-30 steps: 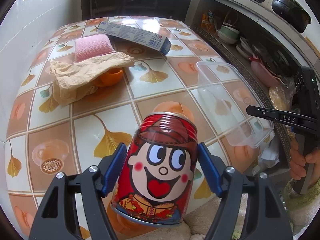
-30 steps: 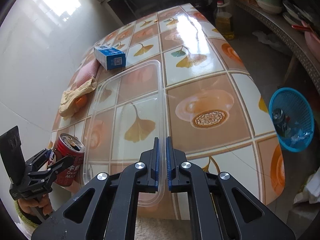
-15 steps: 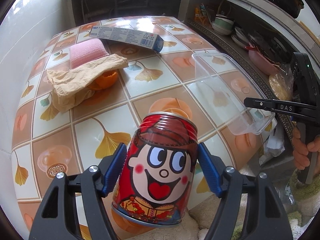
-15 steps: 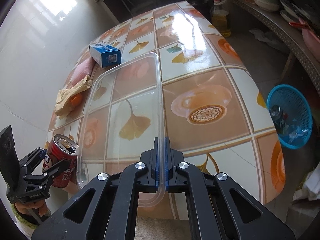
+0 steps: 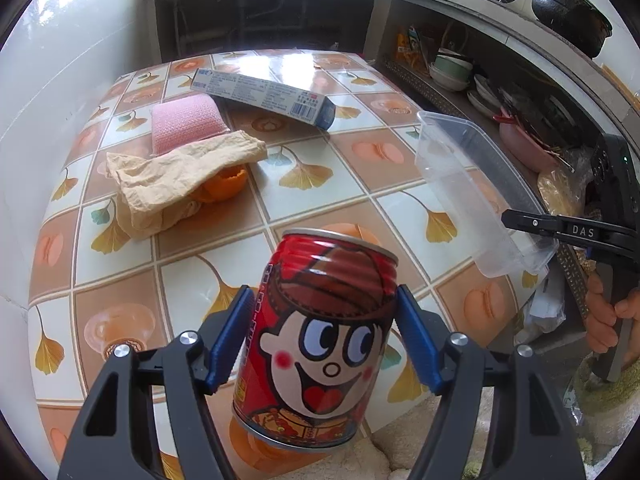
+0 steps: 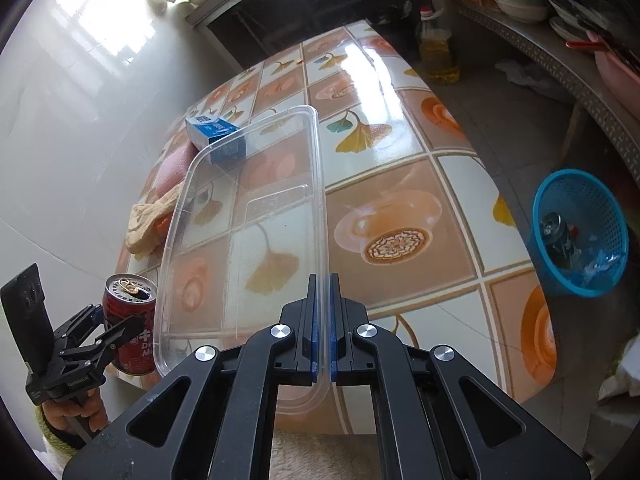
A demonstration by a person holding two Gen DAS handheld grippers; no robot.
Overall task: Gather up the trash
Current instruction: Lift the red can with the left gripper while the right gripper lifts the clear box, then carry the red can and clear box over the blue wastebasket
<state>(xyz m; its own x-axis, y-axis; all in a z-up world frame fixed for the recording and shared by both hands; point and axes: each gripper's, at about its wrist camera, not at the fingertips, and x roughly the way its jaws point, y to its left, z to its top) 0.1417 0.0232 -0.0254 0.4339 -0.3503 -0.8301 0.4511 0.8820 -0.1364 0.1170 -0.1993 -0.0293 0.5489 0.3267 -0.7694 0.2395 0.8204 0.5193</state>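
A red drink can (image 5: 320, 340) with a cartoon face hangs upright over the near table edge, my left gripper (image 5: 322, 300) shut on its sides. The right wrist view shows the same can (image 6: 128, 320) at lower left, its top open. My right gripper (image 6: 323, 280) is shut on the rim of a clear plastic container (image 6: 248, 240), held off the tiled table (image 6: 400, 184). From the left wrist view the container (image 5: 472, 184) slants at the right, pinched by the right gripper (image 5: 516, 216).
On the table lie a long toothpaste box (image 5: 264, 94), a pink sponge (image 5: 184, 122), a crumpled tan paper (image 5: 176, 176) and orange peel (image 5: 224, 184) under it. A blue basket (image 6: 576, 232) with some trash stands on the floor to the right. Shelves with dishes line the right wall.
The clear container has come up off the table and now slants in the right gripper. The can stays in the left gripper, hardly moved.
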